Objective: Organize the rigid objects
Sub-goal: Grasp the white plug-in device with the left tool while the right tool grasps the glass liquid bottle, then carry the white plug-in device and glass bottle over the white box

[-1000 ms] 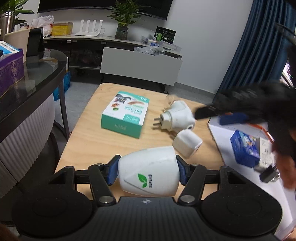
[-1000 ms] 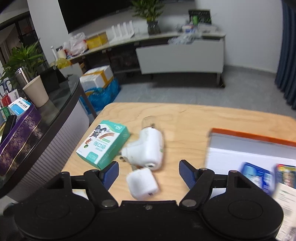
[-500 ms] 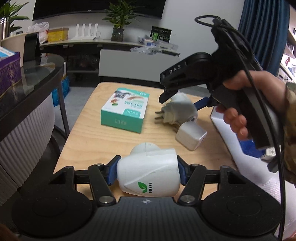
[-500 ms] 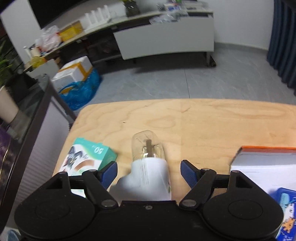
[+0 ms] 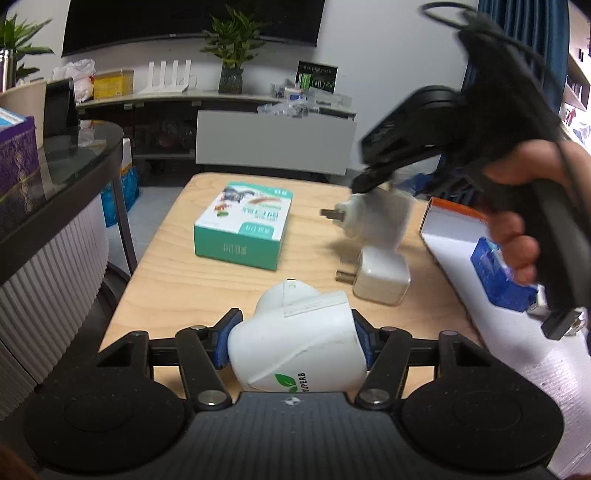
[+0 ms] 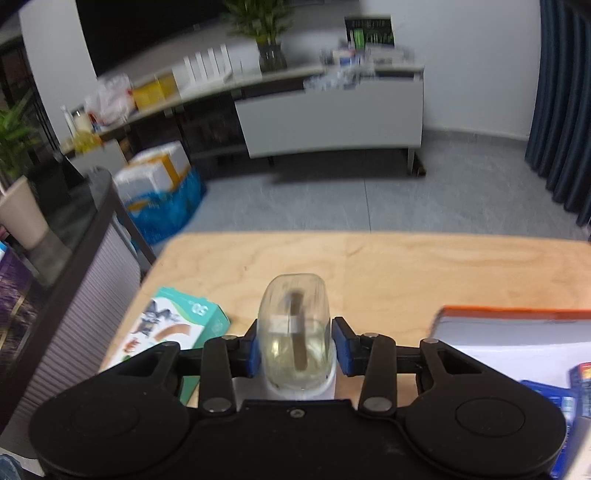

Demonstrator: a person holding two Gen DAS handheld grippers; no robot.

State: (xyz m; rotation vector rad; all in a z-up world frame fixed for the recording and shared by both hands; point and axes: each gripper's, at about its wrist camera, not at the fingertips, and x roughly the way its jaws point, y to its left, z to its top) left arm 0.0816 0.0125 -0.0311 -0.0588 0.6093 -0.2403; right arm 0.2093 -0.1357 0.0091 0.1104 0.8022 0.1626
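Between right claw (image 6: pixel 294 350) pads, plug-in vaporizer (image 6: pixel 293 339) clamped, bottle forward; left claw (image 5: pixel 295 341) clamps white device (image 5: pixel 297 352).

right gripper (image 6: pixel 294 349) closed on plug-in vaporizer (image 6: pixel 295 347), lifted

The black right gripper with blue pads (image 6: pixel 294 349) holds a white plug-in device with a clear bottle of yellowish liquid (image 6: pixel 294 341). The two blue pads press on the sides of the clear bottle. A dark stick stands inside the bottle.

Under it is a light wooden table (image 6: pixel 406 266). A green and white cardboard box with a cartoon picture (image 6: pixel 166 332) lies on the table to the left, partly behind the gripper. A white box with an orange edge (image 6: pixel 517 328) sits on the right. Something blue (image 6: pixel 554 402) lies in it.

Far back stand a long white cabinet (image 6: pixel 328 110), a green plant in a glass vase (image 6: pixel 267 33) and dark blue curtains (image 6: pixel 565 110). The far things look blurry.
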